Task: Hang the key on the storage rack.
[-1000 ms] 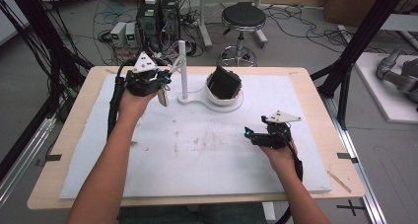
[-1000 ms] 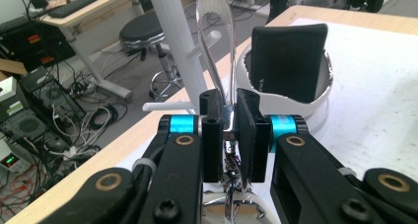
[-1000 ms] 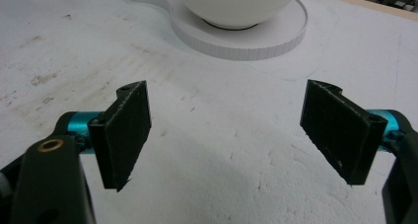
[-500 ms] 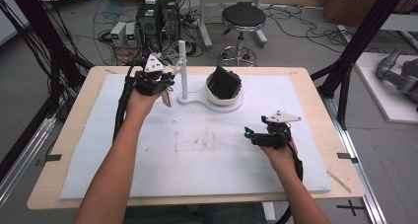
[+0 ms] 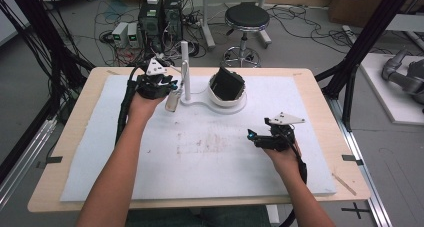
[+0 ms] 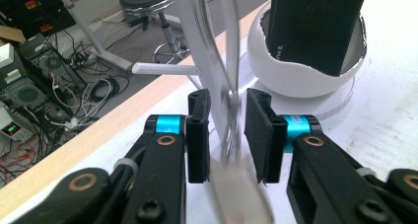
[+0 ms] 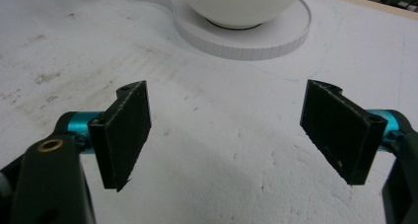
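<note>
Metal spoon, seemingly upright, bowl down, hangs between left gripper fingers, just loosened.

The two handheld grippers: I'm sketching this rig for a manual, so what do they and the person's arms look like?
Both the left gripper and the right gripper are black, with blue metal collars behind flat black rectangular jaws, brass-coloured pivot pins, a grey three-cornered plate on top and a black cable trailing back. The forearms are bare, with no sleeves in view.

A shiny metal spoon hangs bowl-down, blurred, beside the white upright post of the stand.
</note>
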Action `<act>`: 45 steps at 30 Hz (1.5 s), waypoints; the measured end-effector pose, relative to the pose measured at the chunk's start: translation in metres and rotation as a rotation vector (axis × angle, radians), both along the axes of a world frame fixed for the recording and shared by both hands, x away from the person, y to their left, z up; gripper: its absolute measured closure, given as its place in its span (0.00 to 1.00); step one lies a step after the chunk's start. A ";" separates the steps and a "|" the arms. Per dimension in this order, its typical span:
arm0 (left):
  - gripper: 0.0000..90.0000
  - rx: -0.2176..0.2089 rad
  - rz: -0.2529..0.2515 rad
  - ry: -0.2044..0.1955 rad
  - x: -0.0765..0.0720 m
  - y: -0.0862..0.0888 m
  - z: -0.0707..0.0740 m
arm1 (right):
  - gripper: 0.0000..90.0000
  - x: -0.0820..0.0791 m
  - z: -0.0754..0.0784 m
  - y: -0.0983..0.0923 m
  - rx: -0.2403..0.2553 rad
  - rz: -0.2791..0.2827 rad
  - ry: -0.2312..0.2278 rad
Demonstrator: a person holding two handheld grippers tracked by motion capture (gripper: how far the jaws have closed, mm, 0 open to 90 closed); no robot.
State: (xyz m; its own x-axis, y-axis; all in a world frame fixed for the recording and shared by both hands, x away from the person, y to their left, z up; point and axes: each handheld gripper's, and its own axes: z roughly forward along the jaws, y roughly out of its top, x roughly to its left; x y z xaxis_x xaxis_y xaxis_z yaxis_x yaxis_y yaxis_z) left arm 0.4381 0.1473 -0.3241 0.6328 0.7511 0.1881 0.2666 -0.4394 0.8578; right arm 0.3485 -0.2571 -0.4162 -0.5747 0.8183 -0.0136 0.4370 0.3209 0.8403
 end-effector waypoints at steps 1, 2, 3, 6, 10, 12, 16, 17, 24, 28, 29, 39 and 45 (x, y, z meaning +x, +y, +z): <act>0.79 0.000 -0.002 0.003 0.000 0.001 0.000 | 0.22 0.000 0.000 0.000 0.002 -0.003 0.003; 0.79 -0.002 -0.003 0.005 -0.001 0.001 0.000 | 0.22 0.000 0.000 0.000 0.002 -0.003 0.003; 0.78 -0.003 0.000 0.002 -0.001 0.002 0.000 | 0.22 0.000 0.000 0.000 0.002 -0.003 0.003; 0.74 -0.014 0.000 0.004 -0.004 0.004 0.002 | 0.22 0.000 0.000 0.000 0.003 0.000 0.000; 0.69 -0.036 -0.010 -0.002 -0.011 0.008 0.002 | 0.22 0.000 0.000 0.000 0.002 0.001 -0.001; 0.67 -0.049 -0.015 0.004 -0.015 0.010 -0.001 | 0.22 0.000 0.000 0.000 0.003 0.000 0.000; 0.61 -0.060 -0.018 0.015 -0.022 0.015 -0.008 | 0.22 -0.001 0.000 0.000 0.001 0.000 -0.004; 0.59 -0.069 -0.017 0.014 -0.023 0.017 -0.009 | 0.22 -0.001 0.000 0.000 0.000 0.000 -0.003; 0.49 -0.096 -0.041 0.046 -0.039 0.023 -0.022 | 0.22 -0.002 0.001 0.000 -0.001 -0.004 0.001; 0.43 -0.097 -0.059 0.064 -0.050 0.027 -0.027 | 0.22 -0.003 0.001 -0.001 0.000 -0.005 0.001; 0.42 -0.103 -0.070 0.066 -0.055 0.029 -0.029 | 0.22 -0.003 0.001 -0.001 0.002 -0.008 0.005; 0.32 -0.137 -0.126 0.087 -0.087 0.044 -0.047 | 0.22 -0.002 0.001 -0.001 0.001 -0.007 0.004; 0.28 -0.156 -0.133 0.083 -0.099 0.059 -0.052 | 0.22 -0.001 0.000 -0.002 -0.001 -0.003 0.002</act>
